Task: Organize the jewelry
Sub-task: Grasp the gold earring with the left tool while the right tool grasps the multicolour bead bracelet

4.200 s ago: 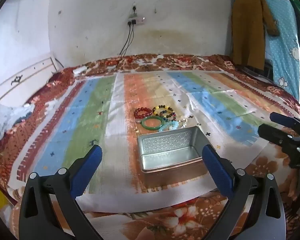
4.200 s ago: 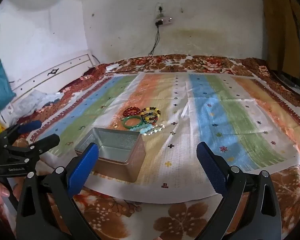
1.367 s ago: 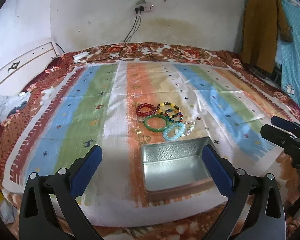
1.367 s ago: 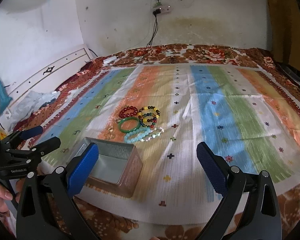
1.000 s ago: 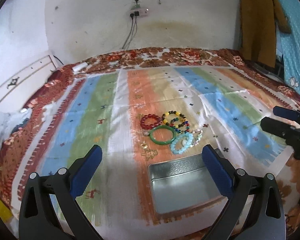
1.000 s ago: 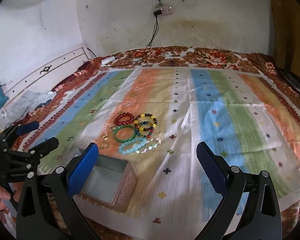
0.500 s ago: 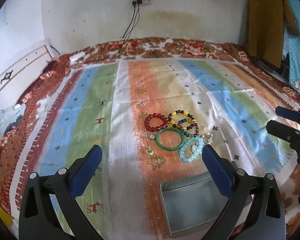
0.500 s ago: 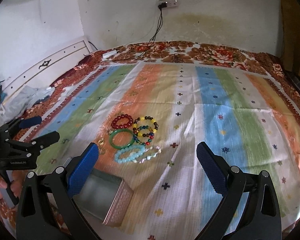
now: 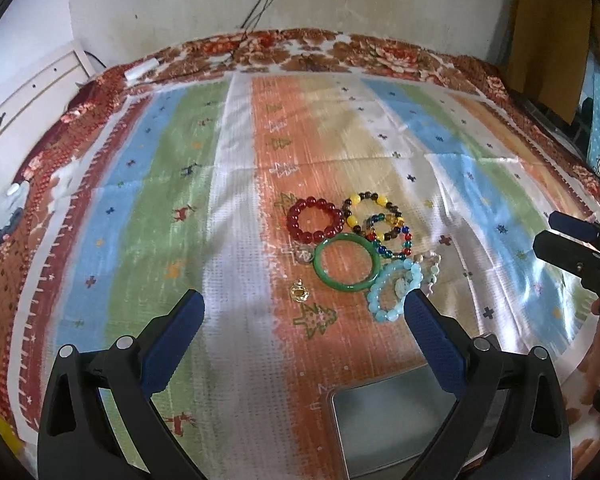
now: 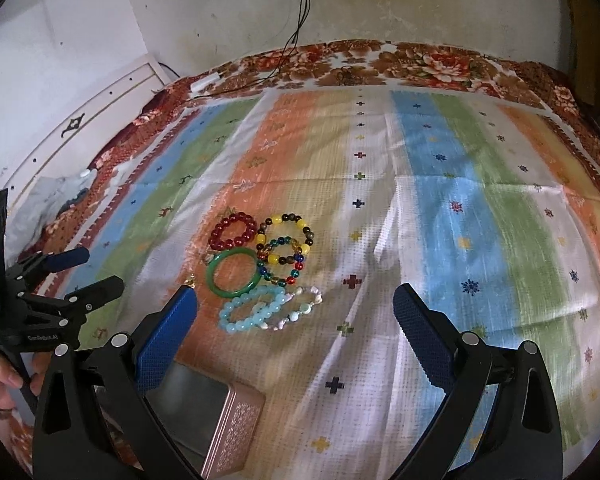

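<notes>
- The bracelets point(image 9: 356, 254) lie together at the frame centre on the bed point(image 9: 160, 184).
- The tin point(image 9: 396, 424) at the lower edge is empty; nothing is sorted yet.
- The left gripper point(image 9: 300, 316) and the right gripper point(image 10: 296, 312) are both spread wide, holding nothing.

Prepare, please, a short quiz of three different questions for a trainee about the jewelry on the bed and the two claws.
1. True or false: the metal tin already holds a bracelet.
2. Which bracelet touches the green bangle on its side nearest the tin? A) red bead bracelet B) light blue bead bracelet C) yellow and dark bead bracelet
3. Fill in: the left claw and the right claw are both ____ and hold nothing.

Key: 1 false, the part of the tin in view is empty; 2 B; 3 open.
</notes>
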Action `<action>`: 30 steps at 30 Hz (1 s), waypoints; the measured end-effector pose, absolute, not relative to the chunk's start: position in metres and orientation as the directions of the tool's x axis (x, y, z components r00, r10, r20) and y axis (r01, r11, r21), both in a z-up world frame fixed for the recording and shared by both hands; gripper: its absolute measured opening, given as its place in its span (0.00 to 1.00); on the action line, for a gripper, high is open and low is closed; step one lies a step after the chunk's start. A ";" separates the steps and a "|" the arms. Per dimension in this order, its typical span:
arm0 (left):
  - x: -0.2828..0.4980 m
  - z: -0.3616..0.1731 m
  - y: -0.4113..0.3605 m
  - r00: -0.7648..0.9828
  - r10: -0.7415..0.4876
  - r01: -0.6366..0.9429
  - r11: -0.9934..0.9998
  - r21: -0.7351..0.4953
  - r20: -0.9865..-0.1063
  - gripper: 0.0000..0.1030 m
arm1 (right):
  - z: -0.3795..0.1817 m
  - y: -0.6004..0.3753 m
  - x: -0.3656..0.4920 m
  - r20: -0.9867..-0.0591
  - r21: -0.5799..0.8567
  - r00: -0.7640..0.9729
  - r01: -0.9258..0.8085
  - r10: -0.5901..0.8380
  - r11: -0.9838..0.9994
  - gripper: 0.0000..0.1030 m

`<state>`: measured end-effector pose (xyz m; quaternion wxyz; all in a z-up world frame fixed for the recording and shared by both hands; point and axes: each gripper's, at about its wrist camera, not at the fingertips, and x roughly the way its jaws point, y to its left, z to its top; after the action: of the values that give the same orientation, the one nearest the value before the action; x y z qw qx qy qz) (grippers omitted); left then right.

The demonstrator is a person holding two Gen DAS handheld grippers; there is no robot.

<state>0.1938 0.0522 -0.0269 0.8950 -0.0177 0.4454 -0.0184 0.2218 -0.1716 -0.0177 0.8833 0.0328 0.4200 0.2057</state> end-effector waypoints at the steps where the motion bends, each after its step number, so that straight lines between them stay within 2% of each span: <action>1: 0.196 -0.029 0.052 0.595 -0.047 0.018 0.999 -0.046 -0.802 0.95 | -0.019 -0.170 0.225 -0.733 0.231 0.556 -0.337 0.391 0.913 0.96; 7: 0.215 -0.040 0.058 0.540 -0.039 -0.011 0.999 -0.053 -0.841 0.95 | -0.031 -0.163 0.244 -0.766 0.271 0.494 -0.333 0.412 0.903 0.96; 18: 0.242 -0.068 0.069 0.407 -0.129 -0.031 0.988 -0.154 -0.905 0.94 | -0.055 -0.156 0.277 -0.808 0.323 0.413 -0.288 0.421 0.901 0.96; 21: 0.249 -0.074 0.069 0.393 -0.146 -0.026 0.985 -0.170 -0.908 0.87 | -0.060 -0.152 0.286 -0.817 0.323 0.397 -0.285 0.418 0.902 0.96; 30: 0.269 -0.089 0.068 0.344 -0.143 -0.011 0.988 -0.156 -0.928 0.79 | -0.081 -0.142 0.307 -0.854 0.294 0.365 -0.249 0.371 0.923 0.87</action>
<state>0.2686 0.0679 -0.0894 0.8171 -0.0674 0.5711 -0.0401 0.3074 -0.1424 -0.0814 0.8243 0.0576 0.5310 0.1878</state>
